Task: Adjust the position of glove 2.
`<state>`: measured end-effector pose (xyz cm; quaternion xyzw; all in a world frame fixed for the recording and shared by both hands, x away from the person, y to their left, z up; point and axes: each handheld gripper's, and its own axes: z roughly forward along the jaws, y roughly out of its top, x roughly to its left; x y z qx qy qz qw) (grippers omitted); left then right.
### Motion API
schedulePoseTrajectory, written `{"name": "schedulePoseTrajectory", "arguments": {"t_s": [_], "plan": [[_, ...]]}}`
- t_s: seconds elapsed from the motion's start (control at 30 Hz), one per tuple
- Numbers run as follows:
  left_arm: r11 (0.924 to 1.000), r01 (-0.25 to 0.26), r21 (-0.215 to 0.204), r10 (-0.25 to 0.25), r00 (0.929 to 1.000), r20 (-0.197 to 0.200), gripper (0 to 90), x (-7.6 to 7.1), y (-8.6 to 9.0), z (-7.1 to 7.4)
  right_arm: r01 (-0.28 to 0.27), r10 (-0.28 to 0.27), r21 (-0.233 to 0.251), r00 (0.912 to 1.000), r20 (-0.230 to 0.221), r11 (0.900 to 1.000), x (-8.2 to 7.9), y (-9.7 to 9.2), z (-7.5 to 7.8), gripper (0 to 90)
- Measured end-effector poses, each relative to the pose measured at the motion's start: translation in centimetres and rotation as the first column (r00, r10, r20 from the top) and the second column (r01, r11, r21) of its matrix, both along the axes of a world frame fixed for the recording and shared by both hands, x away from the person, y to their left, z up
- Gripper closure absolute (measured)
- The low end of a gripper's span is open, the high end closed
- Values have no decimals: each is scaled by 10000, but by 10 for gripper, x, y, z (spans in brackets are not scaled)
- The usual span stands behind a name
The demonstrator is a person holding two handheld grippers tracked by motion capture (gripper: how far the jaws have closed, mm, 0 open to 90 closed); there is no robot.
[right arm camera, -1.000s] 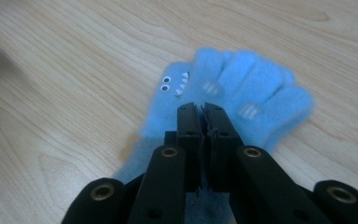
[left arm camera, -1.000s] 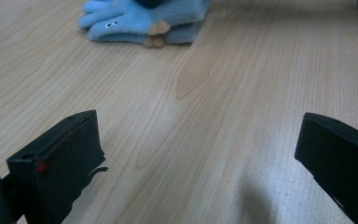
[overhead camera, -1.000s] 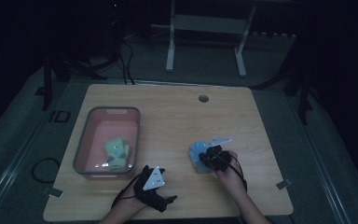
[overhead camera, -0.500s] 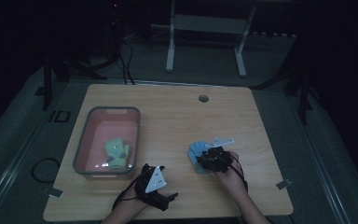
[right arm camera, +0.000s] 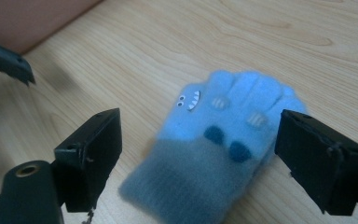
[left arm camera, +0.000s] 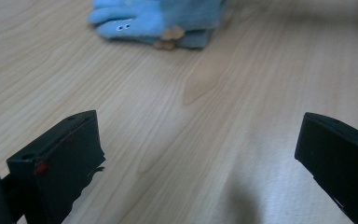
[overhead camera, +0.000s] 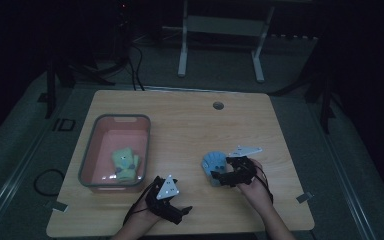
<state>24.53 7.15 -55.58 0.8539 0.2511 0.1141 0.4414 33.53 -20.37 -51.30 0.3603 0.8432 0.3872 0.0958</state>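
A blue glove (overhead camera: 212, 162) with a small face on it lies flat on the wooden table (overhead camera: 190, 125), right of the middle. My right gripper (overhead camera: 219, 176) sits just behind its cuff. In the right gripper view the right gripper (right arm camera: 200, 135) has just been opening its jaws, and they now stand wide on either side of the blue glove (right arm camera: 223, 140) without pressing it. My left gripper (overhead camera: 182, 212) rests open near the front edge. Its view has the left gripper (left arm camera: 200, 135) over bare wood, with the blue glove (left arm camera: 158, 18) farther off. A green glove (overhead camera: 125, 162) lies in the pink bin (overhead camera: 87, 150).
The pink bin stands at the table's left side, and a corner of it (right arm camera: 37, 18) appears in the right gripper view. A round cable hole (overhead camera: 218, 105) sits near the far edge. A white stand (overhead camera: 220, 30) is on the floor beyond the table.
My right gripper has opened off the blue glove and drawn back a little toward the person. The glove now lies flat on the wood. The left gripper has kept still.
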Motion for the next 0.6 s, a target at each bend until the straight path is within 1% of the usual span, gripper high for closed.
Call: {"name": "schedulePoseTrajectory", "arguments": {"t_s": [0.03,0.07,0.1,0.17,0.23,0.27,0.33,0.43,0.47,0.5,0.53,0.6], "plan": [[9999,62,108,-63,10000,32,8,0,-1,-1,-35,35,63,10000,38,10000,0,-2,0,154],[9996,131,247,-134,9998,129,7,-1,-2,-1,-132,130,103,9998,176,9999,1,-3,1,153],[9996,141,257,-148,9995,266,7,-2,-4,-1,-156,153,84,9991,387,9998,0,-4,1,153],[9994,249,246,-258,9991,341,7,-3,-6,1,-193,189,55,9981,579,9998,-1,-6,3,151],[9993,290,228,-302,9982,511,8,-3,-9,4,-248,239,194,9986,463,9995,-1,-7,3,149],[9995,265,184,-274,9981,547,8,-3,-11,6,-211,204,143,9986,486,9997,-1,-7,3,145],[9990,426,128,-432,9978,503,8,-1,-13,9,-260,258,49,9989,398,9997,-1,-7,4,140],[9990,419,149,-426,9977,532,8,0,-15,11,-234,231,50,9988,435,9997,-2,-7,4,137],[9981,609,119,-613,9973,398,8,2,-17,13,-227,226,41,9994,255,9997,-2,-10,7,126],[9970,768,66,-770,9965,310,8,4,-21,14,-208,207,34,9993,307,9998,-1,-11,8,125],[9967,808,61,-809,9962,329,8,5,-22,15,-179,177,55,9994,298,9998,-1,-12,9,124],[9956,929,-129,-926,9954,237,8,7,-23,16,-218,212,247,9995,246,9995,0,-15,11,120]]}}
